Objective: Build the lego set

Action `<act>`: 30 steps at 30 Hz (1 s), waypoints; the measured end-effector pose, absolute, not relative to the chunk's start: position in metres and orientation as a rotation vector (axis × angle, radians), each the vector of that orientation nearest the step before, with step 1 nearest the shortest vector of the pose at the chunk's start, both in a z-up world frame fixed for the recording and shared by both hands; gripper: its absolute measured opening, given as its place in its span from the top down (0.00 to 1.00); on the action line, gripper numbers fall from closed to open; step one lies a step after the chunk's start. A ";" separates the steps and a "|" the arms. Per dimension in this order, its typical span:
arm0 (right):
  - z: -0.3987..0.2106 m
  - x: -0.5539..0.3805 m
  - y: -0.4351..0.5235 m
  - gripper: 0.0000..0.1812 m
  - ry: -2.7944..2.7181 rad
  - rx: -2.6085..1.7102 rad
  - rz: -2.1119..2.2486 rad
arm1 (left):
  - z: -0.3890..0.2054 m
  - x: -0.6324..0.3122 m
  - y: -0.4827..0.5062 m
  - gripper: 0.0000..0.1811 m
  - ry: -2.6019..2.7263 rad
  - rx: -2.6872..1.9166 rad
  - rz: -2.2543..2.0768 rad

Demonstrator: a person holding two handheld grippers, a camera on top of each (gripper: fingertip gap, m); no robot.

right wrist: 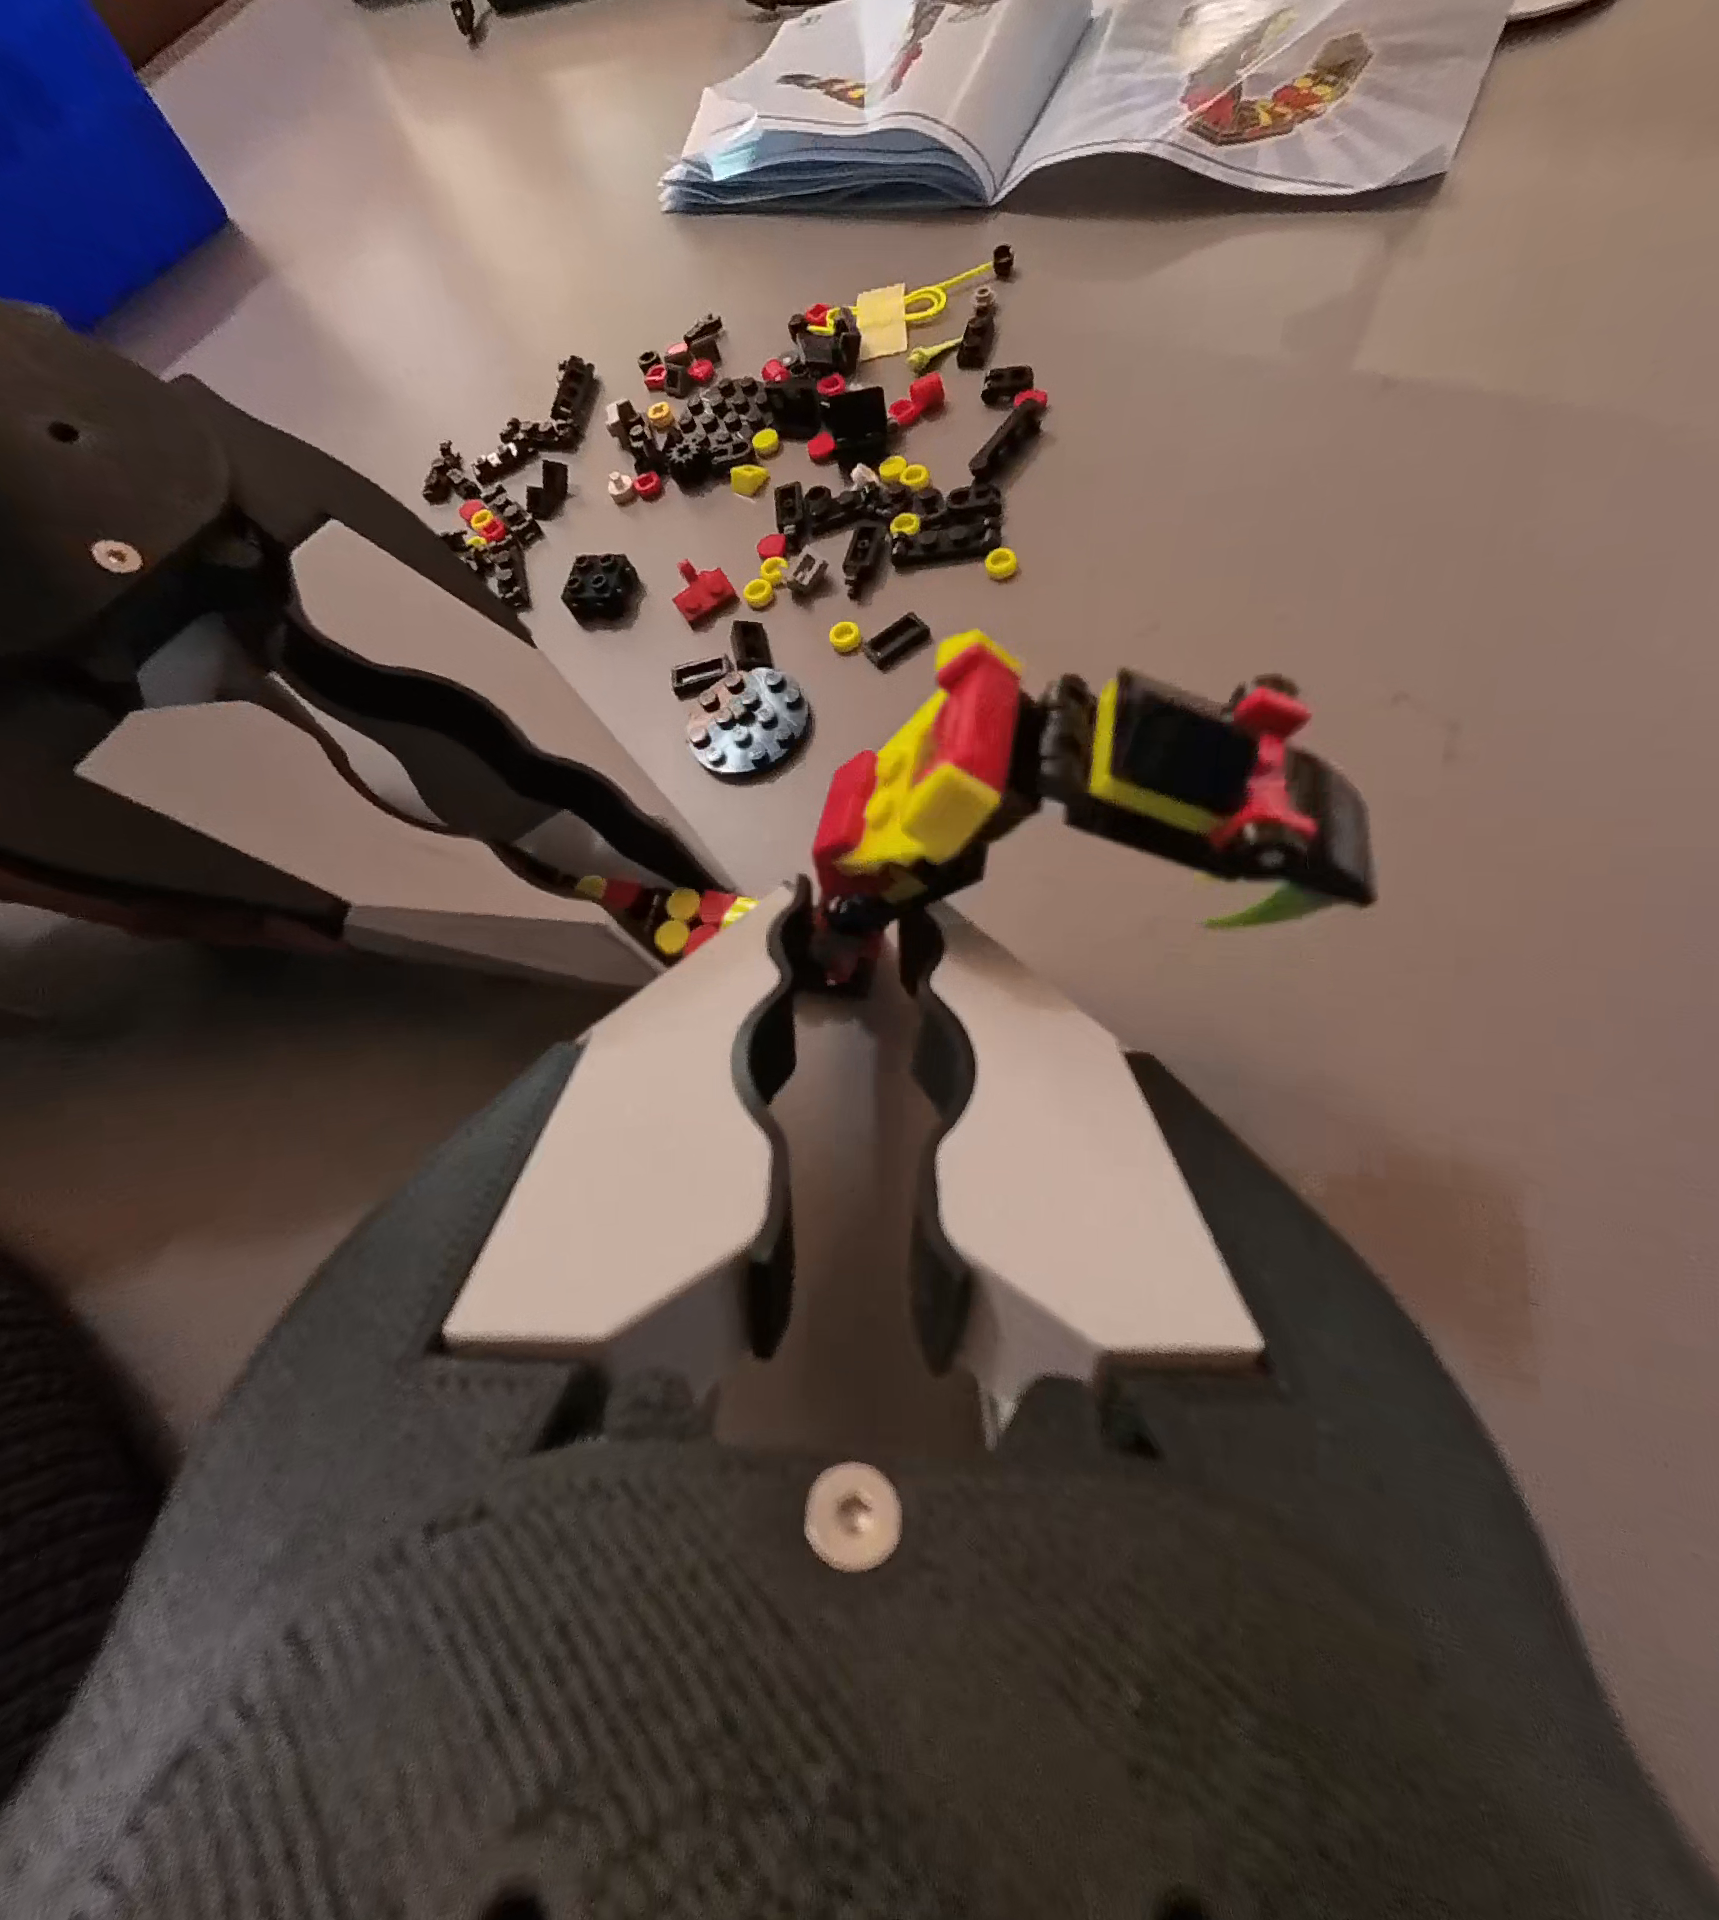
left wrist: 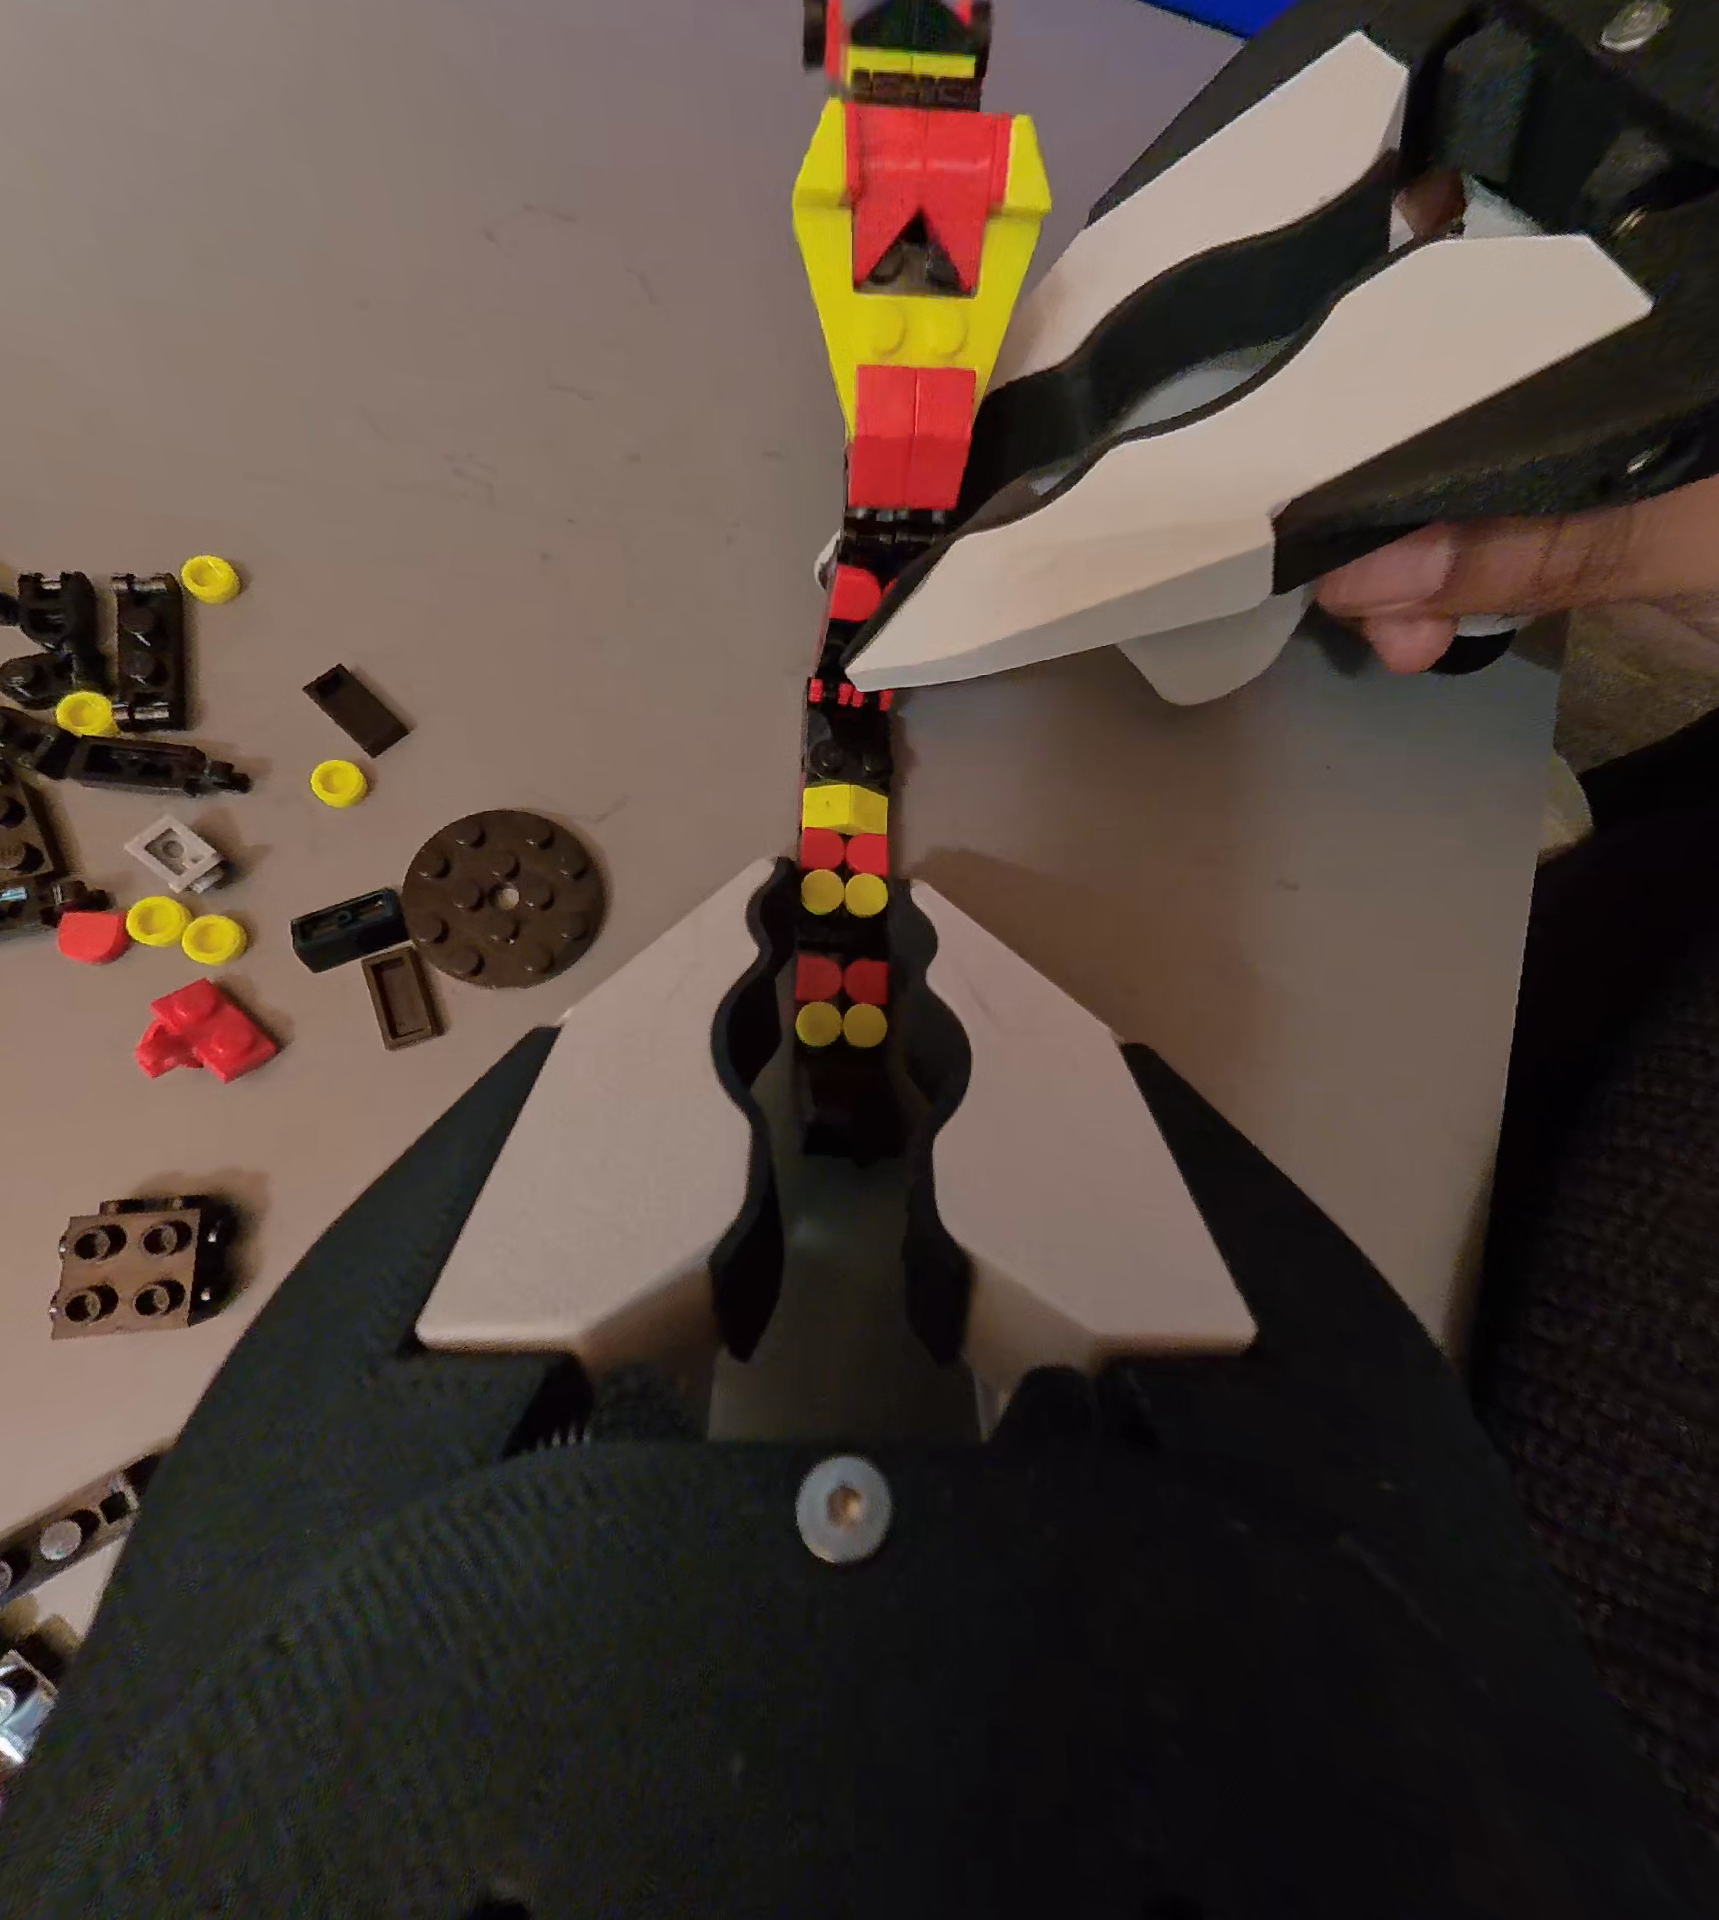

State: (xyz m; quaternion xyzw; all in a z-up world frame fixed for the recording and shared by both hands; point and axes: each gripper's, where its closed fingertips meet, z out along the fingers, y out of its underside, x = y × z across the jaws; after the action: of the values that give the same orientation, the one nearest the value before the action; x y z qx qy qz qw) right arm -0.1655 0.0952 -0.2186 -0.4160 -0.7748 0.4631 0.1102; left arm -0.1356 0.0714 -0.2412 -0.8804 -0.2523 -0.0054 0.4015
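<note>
While the long snake-like lego model (left wrist: 850, 831) is held in the air above the counter (left wrist: 419, 312), its black tail segment, studded with red and yellow round tiles, is clamped between the closed fingers of the left hand-held gripper (left wrist: 847, 997). A black and red joint near the middle of the body is pinched by the right hand-held gripper (right wrist: 850, 935), beyond which the yellow and red hood and the black head (right wrist: 1219, 790) hang free.

The step in hand appears to be a seating or bending of that joint. It is best done with the tail kept steady and pressure applied squarely at the joint, since a twist could pop the hinged links apart.

Loose pieces, among them a round black plate (left wrist: 505, 899) and a red hinge plate (left wrist: 206, 1032), are scattered on the counter to the left. An open instruction booklet (right wrist: 1042, 104) lies farther back.
</note>
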 end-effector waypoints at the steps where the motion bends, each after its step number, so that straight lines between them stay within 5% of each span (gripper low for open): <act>1: -0.218 -0.165 0.095 0.93 -2.273 -1.211 1.351 | -0.240 -0.135 0.072 0.90 -0.639 -2.217 -0.019; 30: -0.218 -0.163 0.088 0.93 -2.270 -1.034 1.166 | -0.241 -0.136 0.075 0.92 -0.649 -2.229 -0.016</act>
State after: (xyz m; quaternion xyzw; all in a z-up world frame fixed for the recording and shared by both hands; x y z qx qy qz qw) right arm -0.1628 0.0877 -0.2179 -0.3686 -0.8090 0.4154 0.1928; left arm -0.1358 0.0755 -0.2410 -0.8805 -0.2563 -0.0063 0.3986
